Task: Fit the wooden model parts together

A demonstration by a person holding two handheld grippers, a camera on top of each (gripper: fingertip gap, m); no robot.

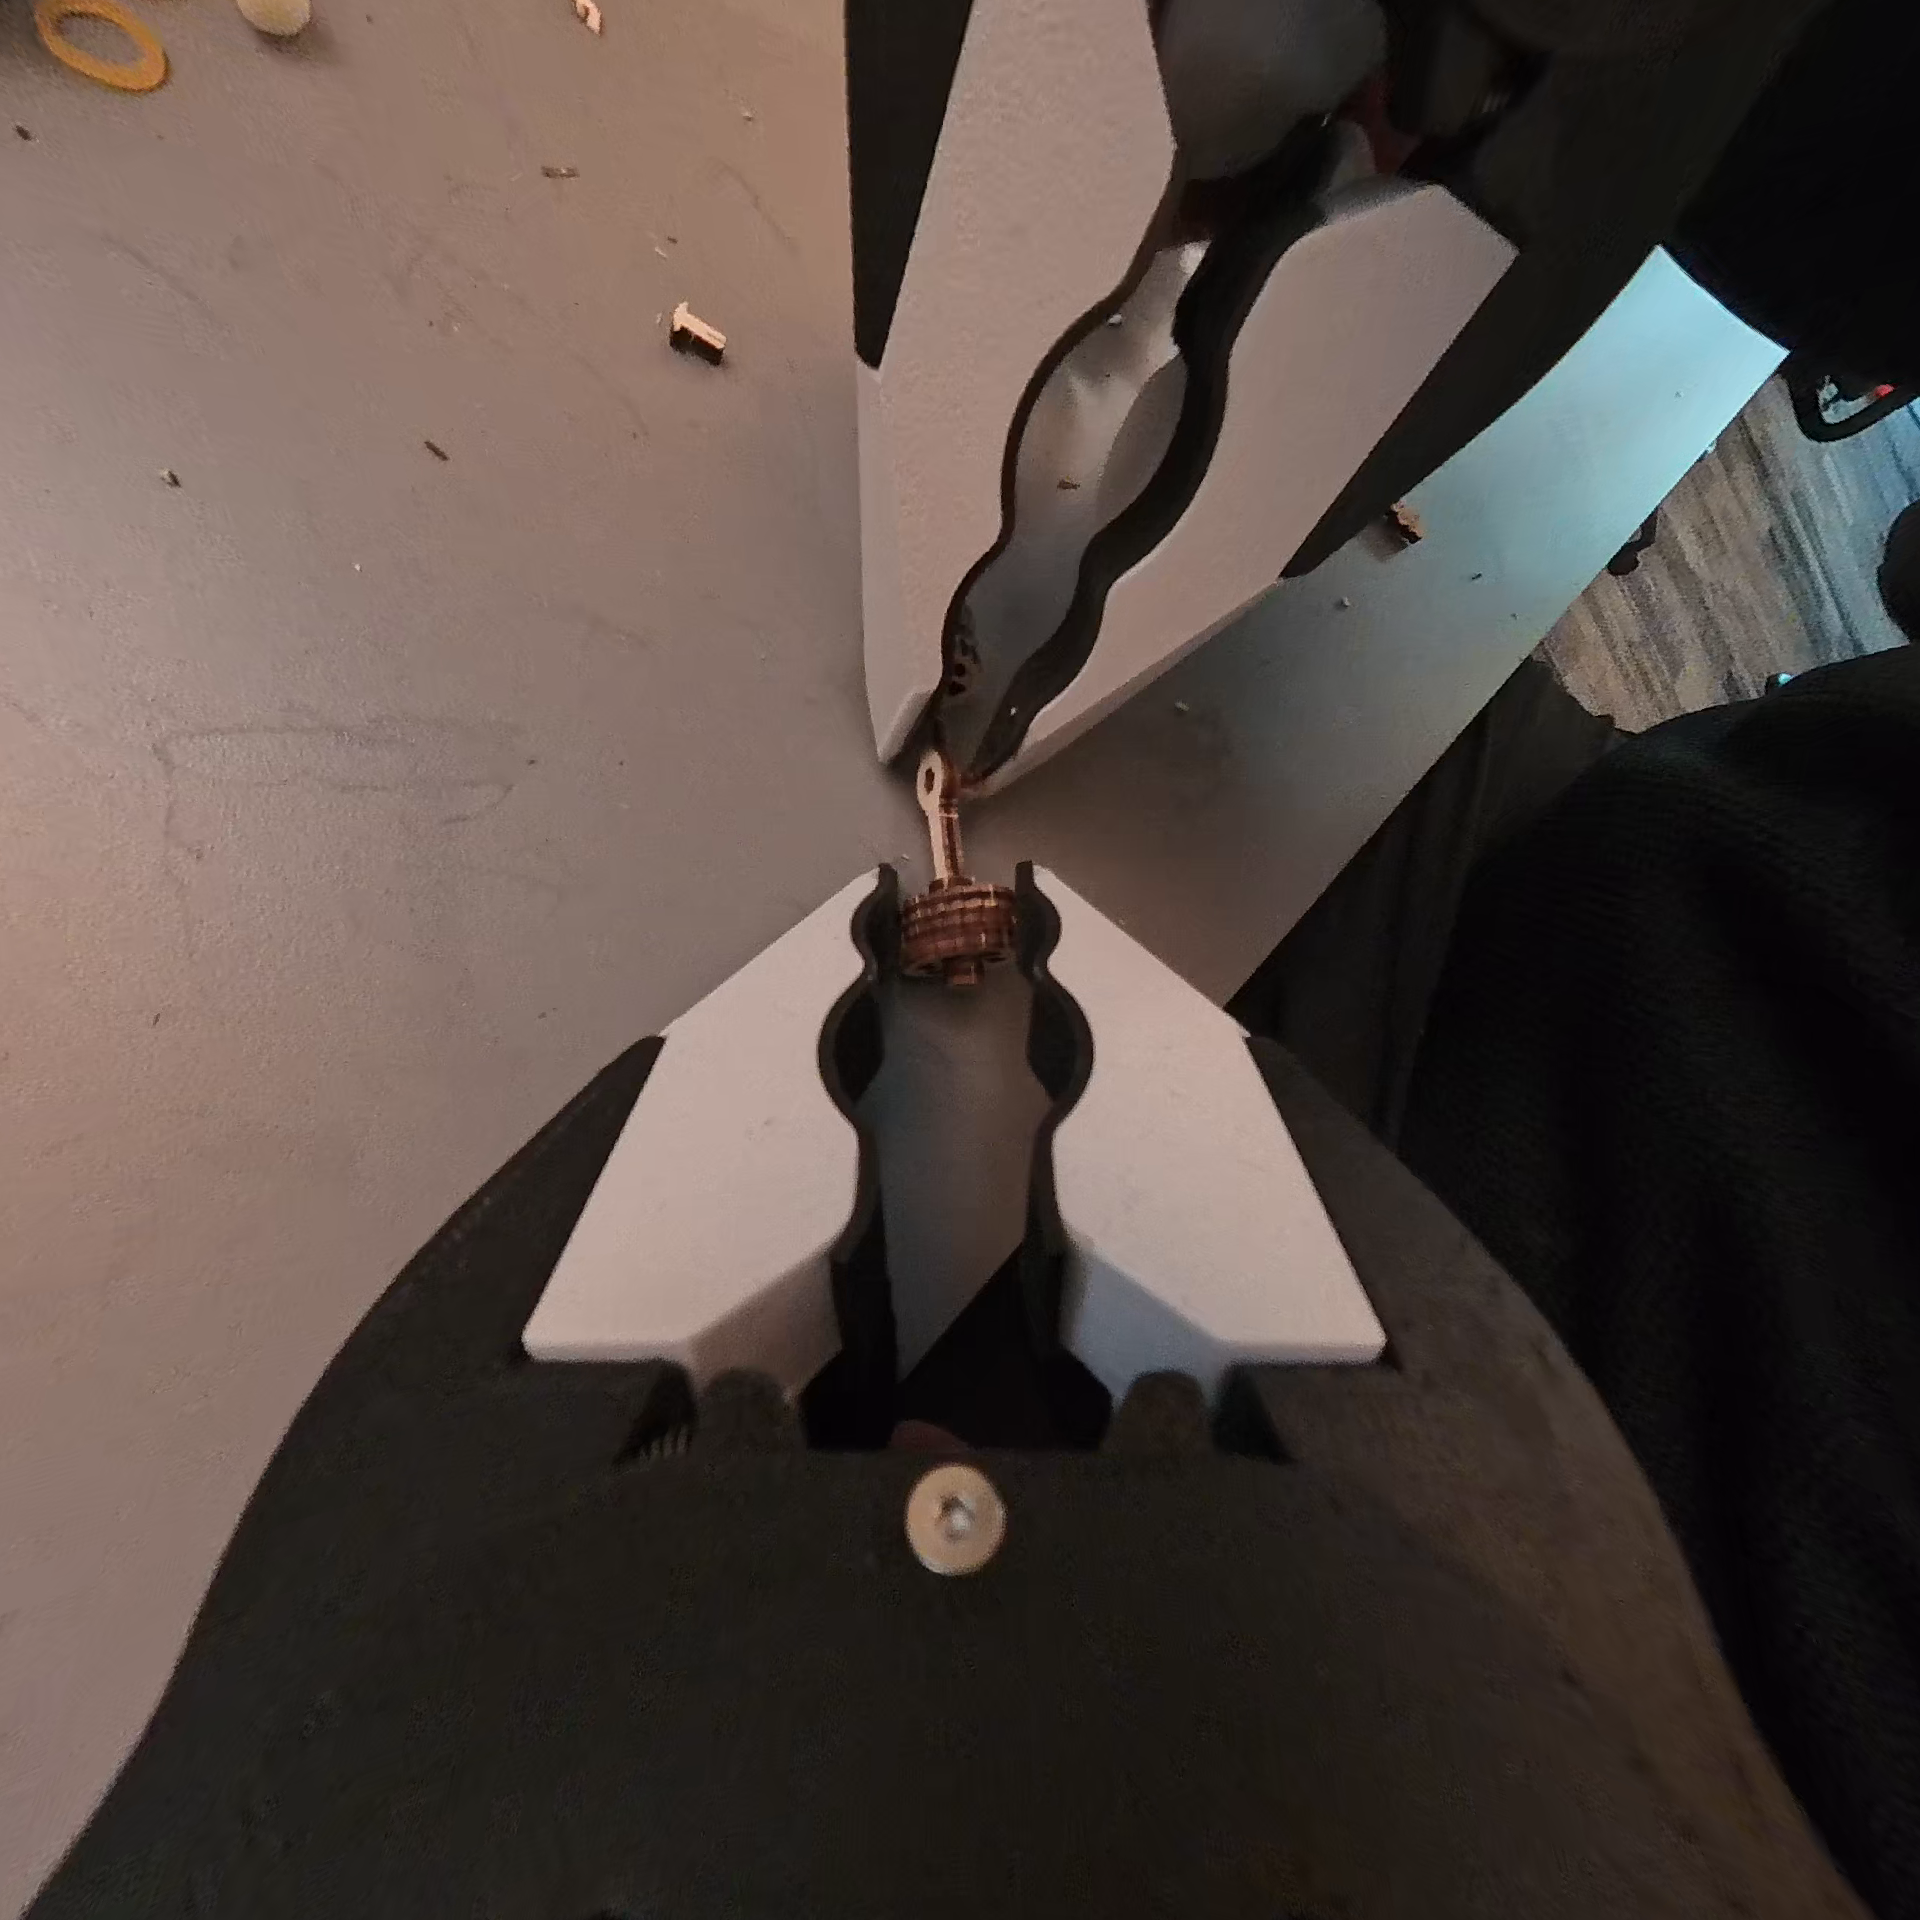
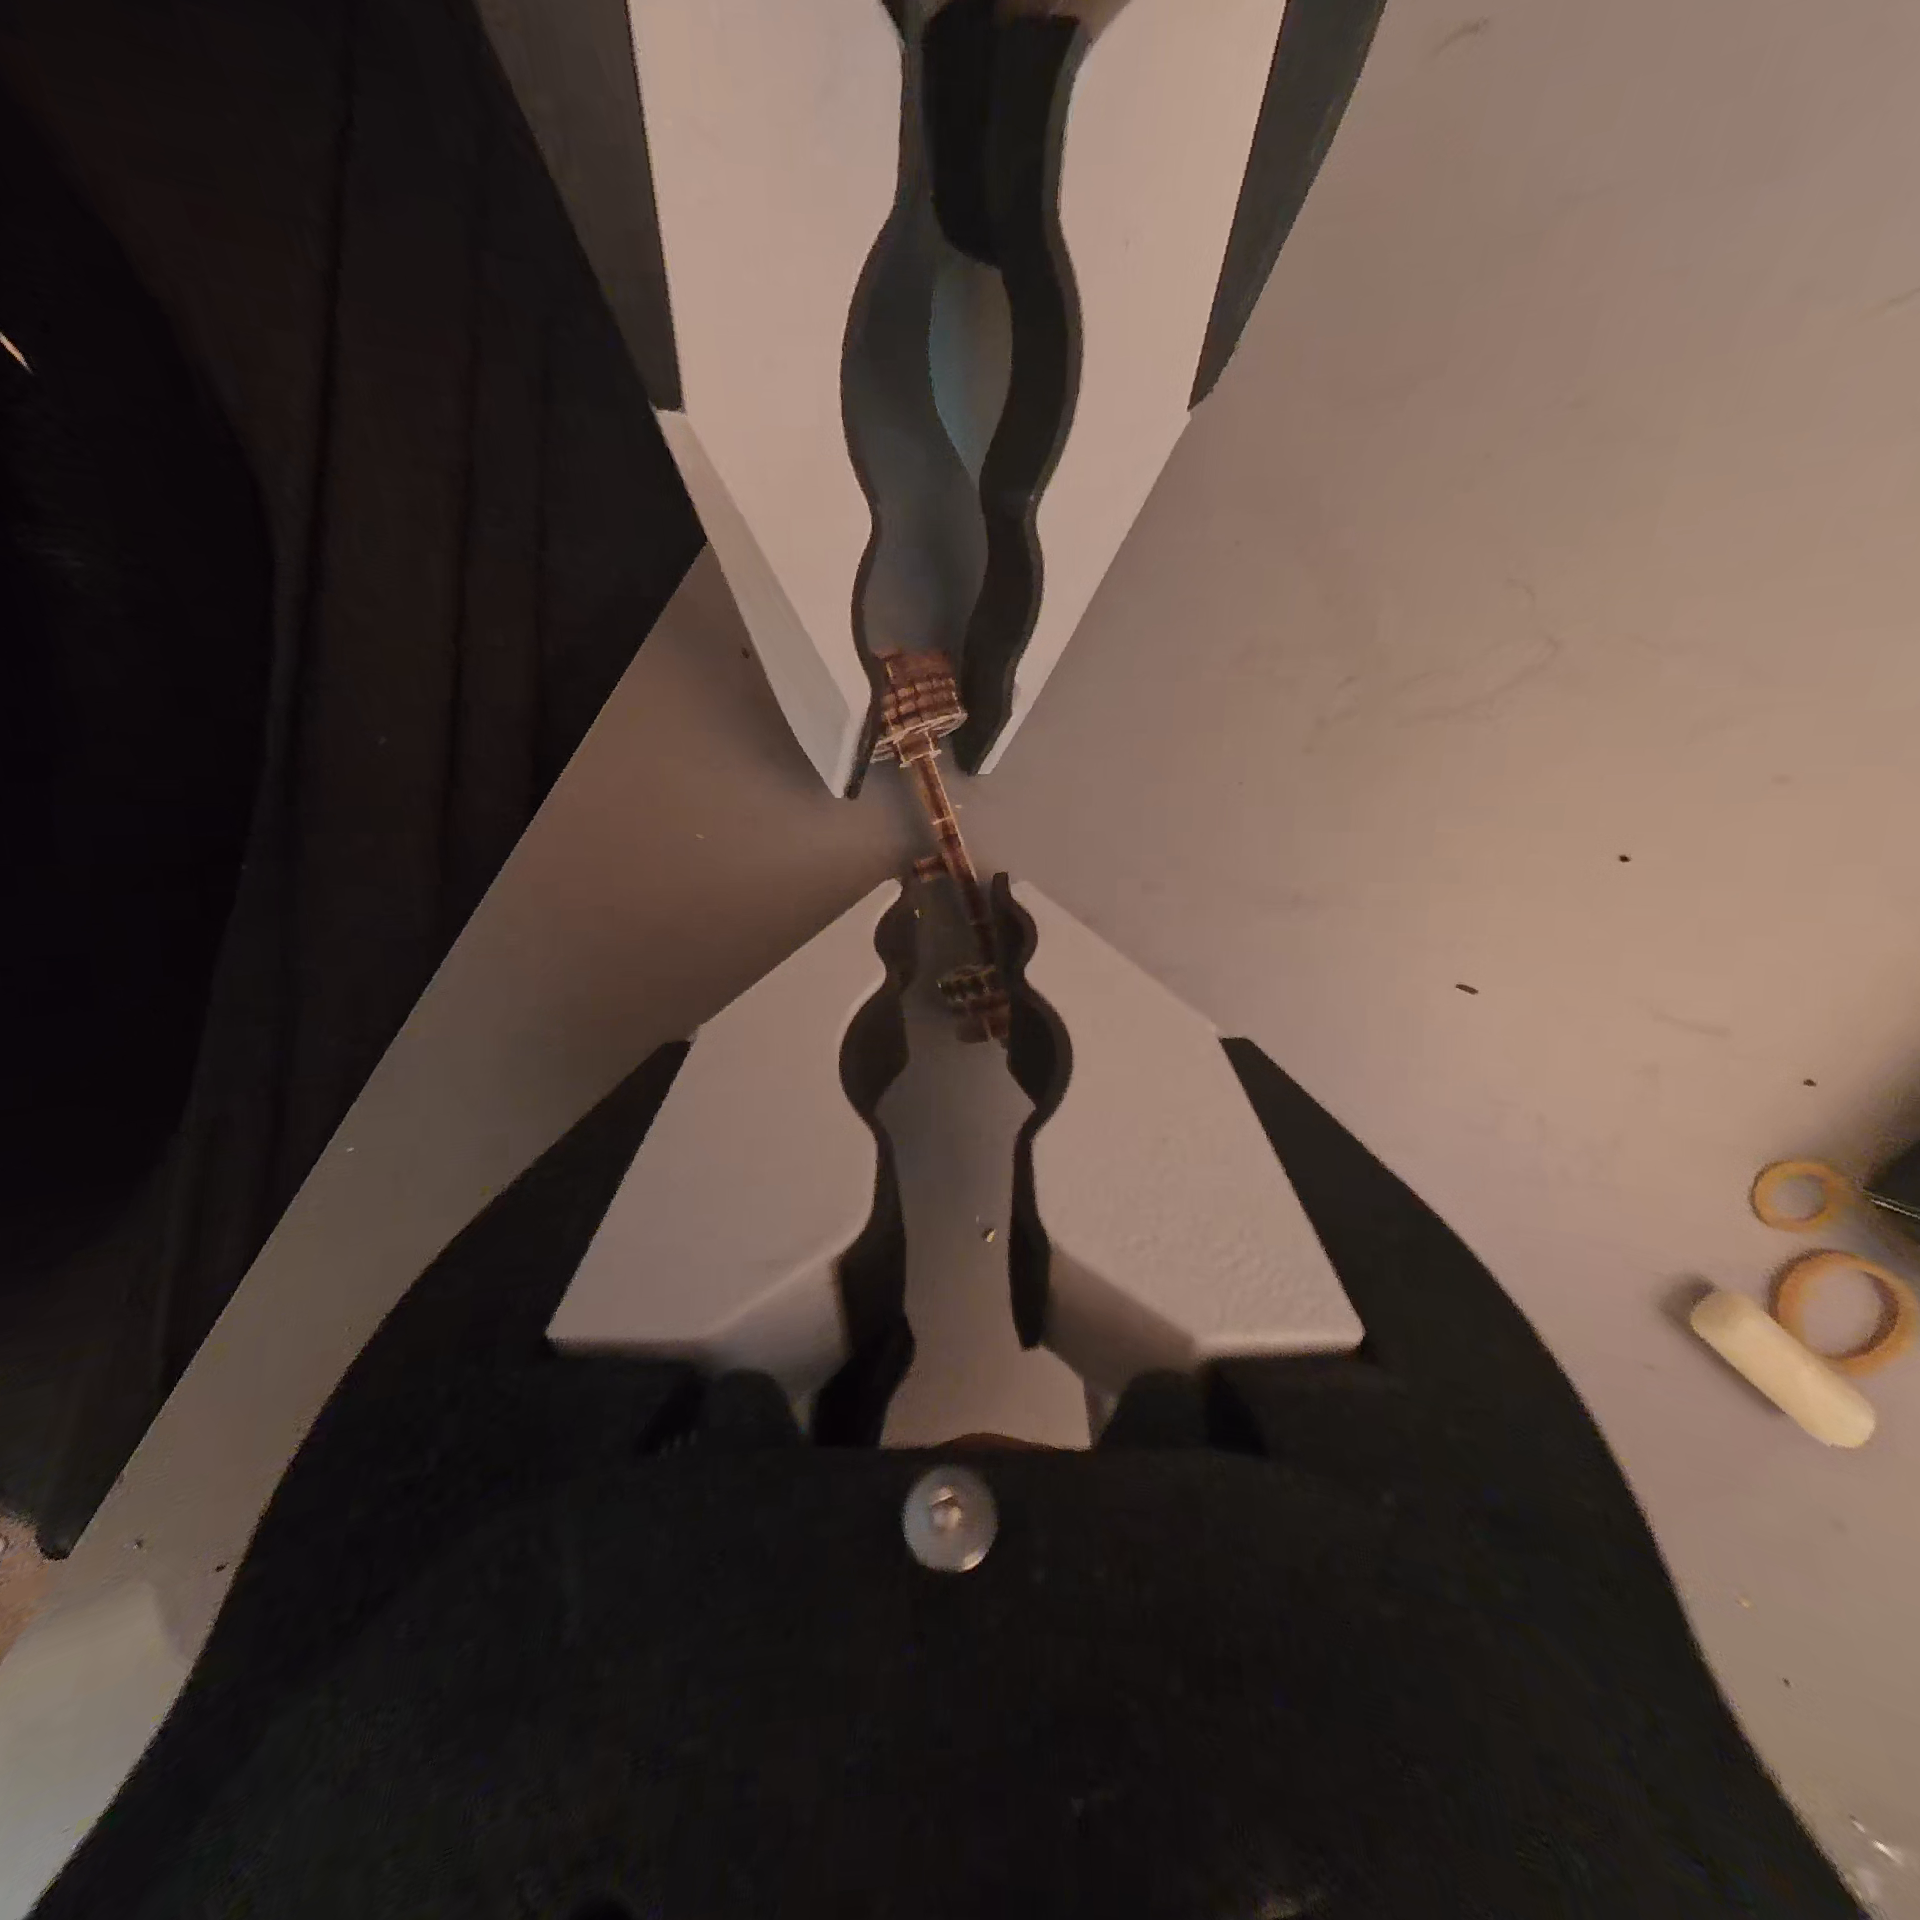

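Observation:
My left gripper [image 1: 956,881] is shut on a small layered wooden wheel stack [image 1: 954,928]. A thin wooden rod with an eyelet end [image 1: 938,816] sticks out of the stack toward my right gripper [image 1: 951,764], whose tips meet the eyelet. In the right wrist view my right gripper [image 2: 951,885] is shut on a thin wooden stick with a small layered block [image 2: 974,992], held along its right finger. Its tip touches the rod [image 2: 938,810] coming from the wheel stack [image 2: 920,701] in the left gripper [image 2: 914,777]. Both are held above the grey table [image 1: 416,623].
A yellow rubber band [image 1: 99,47] and a small wooden offcut [image 1: 696,335] lie on the table. Two wooden rings [image 2: 1839,1314] and a cream cylinder [image 2: 1777,1382] lie at the right. Dark clothing [image 1: 1662,1039] borders the table edge; wood floor [image 1: 1714,582] shows beyond. Both grippers' tips are close together, under 4 cm apart. Between my right fingertips and the small wooden offcut [image 1: 696,335] there is roughly 8 cm.

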